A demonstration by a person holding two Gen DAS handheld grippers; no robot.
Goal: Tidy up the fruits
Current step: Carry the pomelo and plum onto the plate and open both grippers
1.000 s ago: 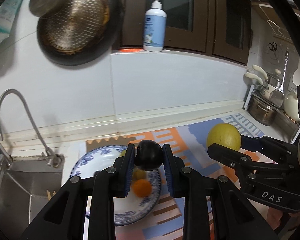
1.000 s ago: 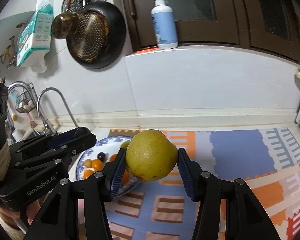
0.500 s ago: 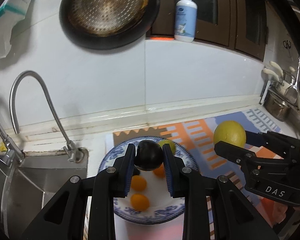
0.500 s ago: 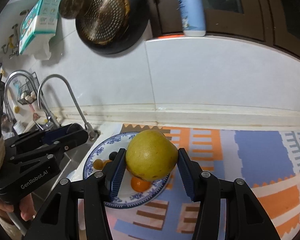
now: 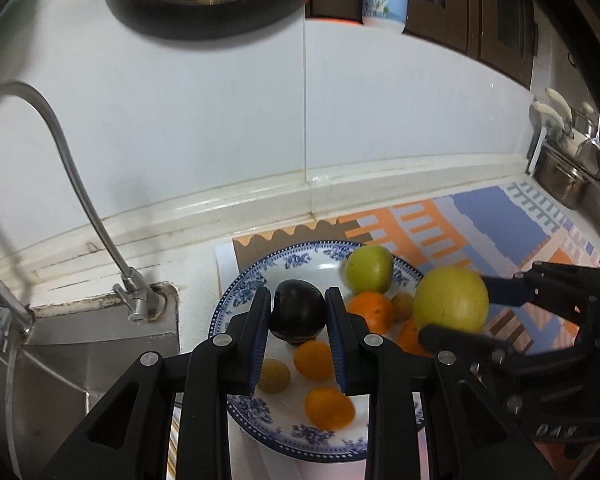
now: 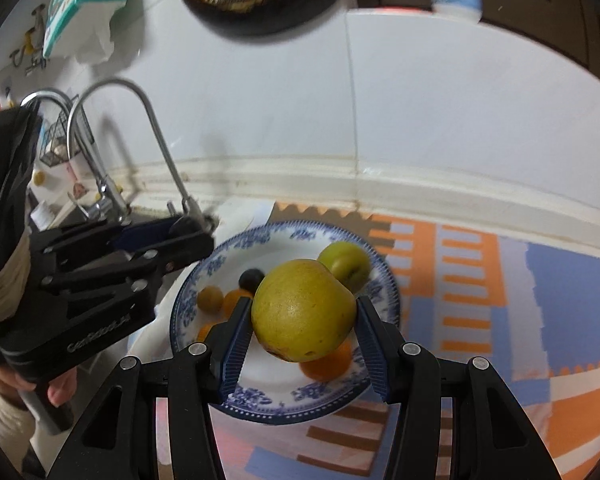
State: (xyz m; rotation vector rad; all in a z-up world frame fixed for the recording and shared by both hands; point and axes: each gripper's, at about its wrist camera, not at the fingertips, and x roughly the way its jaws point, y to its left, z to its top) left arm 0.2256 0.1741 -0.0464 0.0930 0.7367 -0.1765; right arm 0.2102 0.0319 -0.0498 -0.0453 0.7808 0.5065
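White tiled wall and a pale kitchen bench (image 5: 188,264) fill my view, with a steel sink (image 5: 80,360) at the bench's left end and a blue, orange and white patterned mat (image 6: 500,280) covering the rest. On the mat's left edge, beside the sink, sits the round blue-and-white patterned ceramic plate (image 5: 244,292), which I take as the gathering place, since small orange citrus fruits (image 5: 328,408), a small green apple (image 5: 370,268) and a few tan little fruits already lie in it.

My left hand-held gripper (image 5: 299,338) is narrow, clamped on a dark, glossy round plum (image 5: 298,312), and I hold it above the plate's left half, tilted down, so the plum can be set in a free spot without rolling off. My right hand-held gripper (image 6: 304,336) grips a large yellow-green pear-like fruit (image 6: 304,310) by its sides, hanging over the plate's middle. I judge both fruits are about to be lowered; the big one needs room among the oranges.
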